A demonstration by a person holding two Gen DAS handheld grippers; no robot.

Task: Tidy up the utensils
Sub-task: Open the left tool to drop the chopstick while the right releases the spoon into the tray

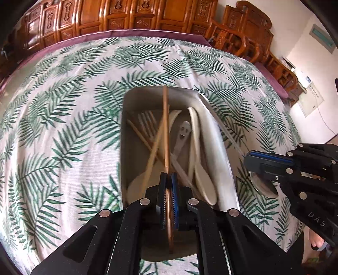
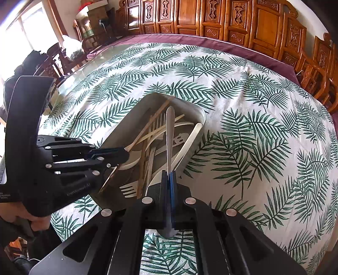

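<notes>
A grey rectangular tray sits on the leaf-print tablecloth and holds white spoons, forks, a white smiley-face utensil and wooden chopsticks. My left gripper is shut on a brown wooden utensil that points over the tray. My right gripper is shut on a metal spoon, held by its handle over the tray's near right side. The right gripper also shows in the left wrist view, and the left gripper in the right wrist view.
The tablecloth covers a table with a purple border. Carved wooden cabinets and chairs stand behind. The person's hand holds the left gripper's handle at the lower left.
</notes>
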